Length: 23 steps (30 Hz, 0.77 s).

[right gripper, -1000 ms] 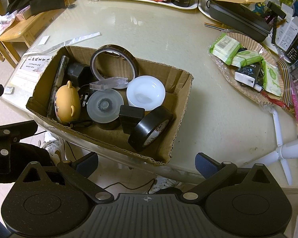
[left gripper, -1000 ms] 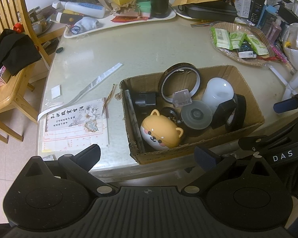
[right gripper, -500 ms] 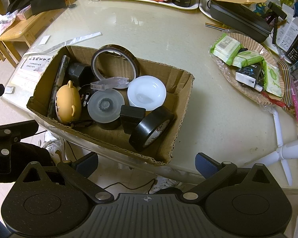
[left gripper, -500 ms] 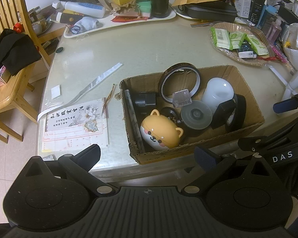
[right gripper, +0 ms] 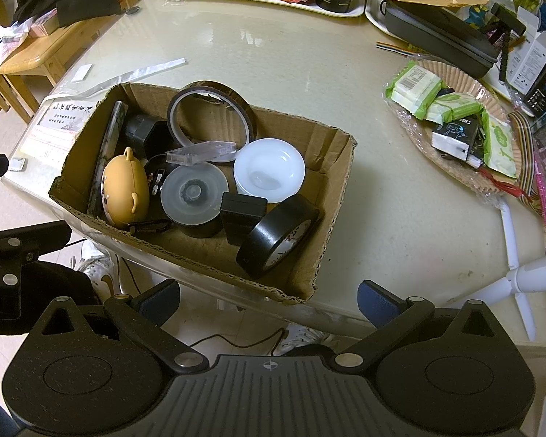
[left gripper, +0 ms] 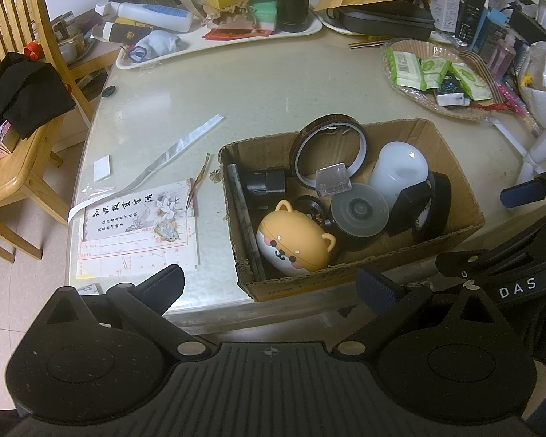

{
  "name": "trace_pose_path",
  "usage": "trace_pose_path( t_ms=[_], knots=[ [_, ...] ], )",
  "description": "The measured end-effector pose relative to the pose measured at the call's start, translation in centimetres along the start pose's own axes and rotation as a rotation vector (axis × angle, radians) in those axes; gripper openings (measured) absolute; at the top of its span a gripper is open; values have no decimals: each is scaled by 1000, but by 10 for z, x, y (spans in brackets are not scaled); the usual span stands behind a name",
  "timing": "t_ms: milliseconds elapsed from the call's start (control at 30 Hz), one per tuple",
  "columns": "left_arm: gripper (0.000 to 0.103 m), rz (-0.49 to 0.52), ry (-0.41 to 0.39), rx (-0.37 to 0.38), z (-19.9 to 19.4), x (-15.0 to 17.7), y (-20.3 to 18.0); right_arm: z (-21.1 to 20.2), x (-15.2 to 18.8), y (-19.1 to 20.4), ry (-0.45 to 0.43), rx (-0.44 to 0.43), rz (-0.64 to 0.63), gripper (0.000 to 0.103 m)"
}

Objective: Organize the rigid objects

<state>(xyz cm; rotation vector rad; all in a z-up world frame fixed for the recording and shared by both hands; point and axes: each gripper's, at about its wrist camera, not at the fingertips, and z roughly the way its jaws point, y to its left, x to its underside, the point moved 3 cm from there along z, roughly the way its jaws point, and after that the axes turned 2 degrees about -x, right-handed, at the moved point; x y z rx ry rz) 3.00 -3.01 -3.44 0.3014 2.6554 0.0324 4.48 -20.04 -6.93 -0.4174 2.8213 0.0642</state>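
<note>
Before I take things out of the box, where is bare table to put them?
Bare table lies between the box, the white tray and the snack plate. The far edge and right side are crowded.

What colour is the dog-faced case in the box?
Yellow-orange dog-faced case with a white muzzle; left wrist view.

A brown cardboard box sits at the near edge of the pale round table, holding a yellow dog-faced case, a brown tape ring, a white plastic cup and a black tape roll. The left gripper hovers spread before it, empty.
</note>
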Motion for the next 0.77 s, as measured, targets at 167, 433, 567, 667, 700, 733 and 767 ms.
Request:
trace_pose_path(
  t_ms=[167,433,567,667,700,733,767],
  knots=[
    [103,2,1,1,0,1,-2,0,0,0,0,0,0,103],
    [103,2,-1,6,1,2,-2,0,0,1,1,0,1,103],
    [103,8,1,10,1,1,-2,1,-1,1,1,1,0,103],
    [103,10,-2,16,1,1,-2,1,0,1,1,1,0,103],
    [103,8,-4,22,0,1,-2,1,0,1,1,1,0,103],
    [103,6,-6,27,0,1,-2,0,0,1,1,2,0,103],
    [103,5,-8,29,-1,1,-2,1,0,1,0,1,0,103]
  ],
)
